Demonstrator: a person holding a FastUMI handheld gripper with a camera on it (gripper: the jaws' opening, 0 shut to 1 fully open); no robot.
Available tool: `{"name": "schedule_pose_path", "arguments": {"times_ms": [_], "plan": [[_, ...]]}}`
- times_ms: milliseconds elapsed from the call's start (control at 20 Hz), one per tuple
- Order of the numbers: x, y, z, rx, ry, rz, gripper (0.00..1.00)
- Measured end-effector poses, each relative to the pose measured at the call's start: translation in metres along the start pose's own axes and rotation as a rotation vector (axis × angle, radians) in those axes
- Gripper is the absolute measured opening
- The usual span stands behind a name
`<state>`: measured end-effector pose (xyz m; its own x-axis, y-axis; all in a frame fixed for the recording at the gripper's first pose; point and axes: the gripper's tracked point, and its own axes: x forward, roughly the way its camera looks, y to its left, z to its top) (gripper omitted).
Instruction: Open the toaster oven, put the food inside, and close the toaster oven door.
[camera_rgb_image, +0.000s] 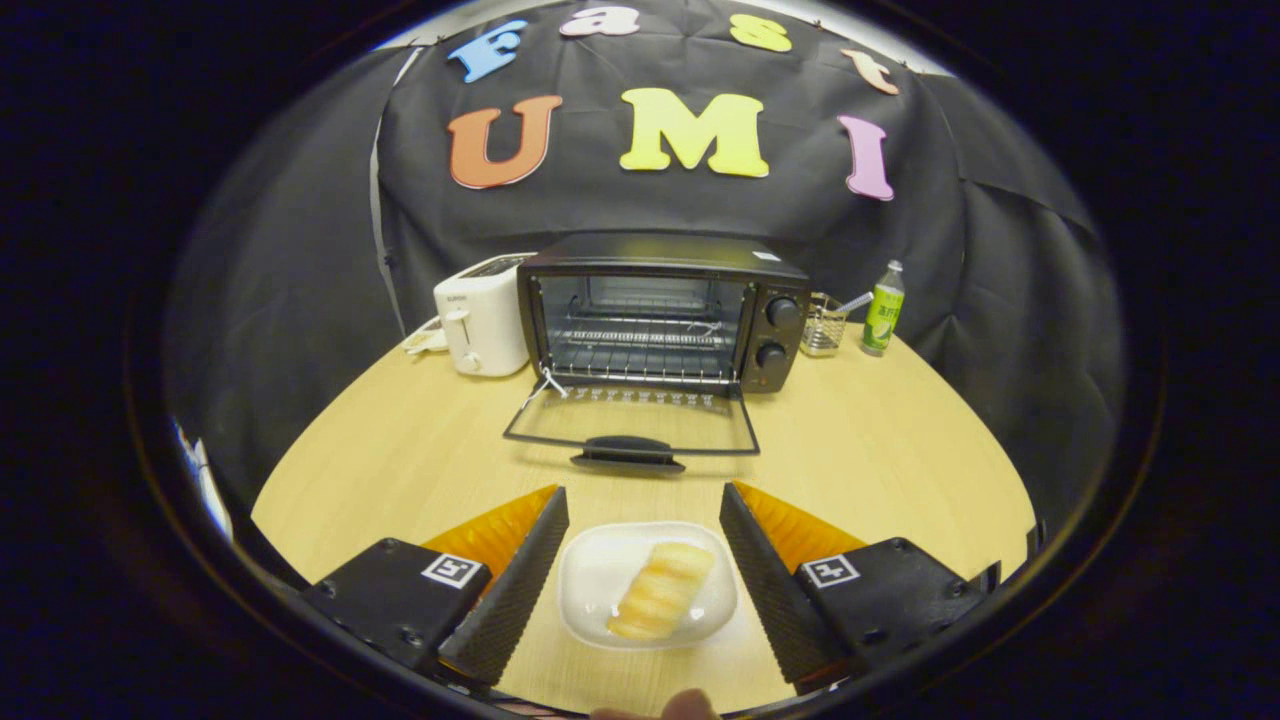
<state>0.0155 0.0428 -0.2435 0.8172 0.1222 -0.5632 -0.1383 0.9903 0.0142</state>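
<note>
A pale golden, ridged, log-shaped piece of food (662, 590) lies in a shallow, rounded-rectangular white plastic tray (600, 575) on the light wood-grain table (880, 440). The food's long axis runs on a diagonal: its far end points away and toward the right finger, its near end back and slightly toward the left finger. The tray sits between the two fingers of the gripper (645, 515), whose jaws stand wide apart, one on each side of the tray; the left finger's ridged pad (515, 590) looks to be just at the tray's left rim and the right finger (765, 580) just beside its right rim, though actual contact cannot be made out. Neither presses on the tray.

Beyond the fingertips stands the black box-shaped toaster oven (665, 310), its front facing the gripper. Its glass door (632, 425) is dropped fully open and lies flat toward the gripper, the dark handle (628, 452) at the near edge. Wire racks (640, 345) show inside the cavity, and two round knobs (780, 330) sit one above the other on its right panel.

Just left of the oven is a white slot toaster (482, 318), partly hidden by the oven's side; something pale lying behind it is too small to identify. To the oven's right are a clear glass holder (822, 325) with a straw-like item, hard to make out, and a green bottle with a white cap (884, 308). A rounded, blurred shape (680, 706) is cut off at the near edge between the fingers and cannot be identified.
</note>
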Motion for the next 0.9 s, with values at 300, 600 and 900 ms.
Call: {"name": "schedule_pose_path", "arguments": {"times_ms": [300,600,900], "plan": [[0.015,-0.011,-0.046,0.026,0.049,-0.039,1.0],[0.041,-0.014,-0.08,0.126,0.116,-0.03,0.99],[0.05,-0.016,-0.095,0.214,0.157,-0.022,0.81]]}}
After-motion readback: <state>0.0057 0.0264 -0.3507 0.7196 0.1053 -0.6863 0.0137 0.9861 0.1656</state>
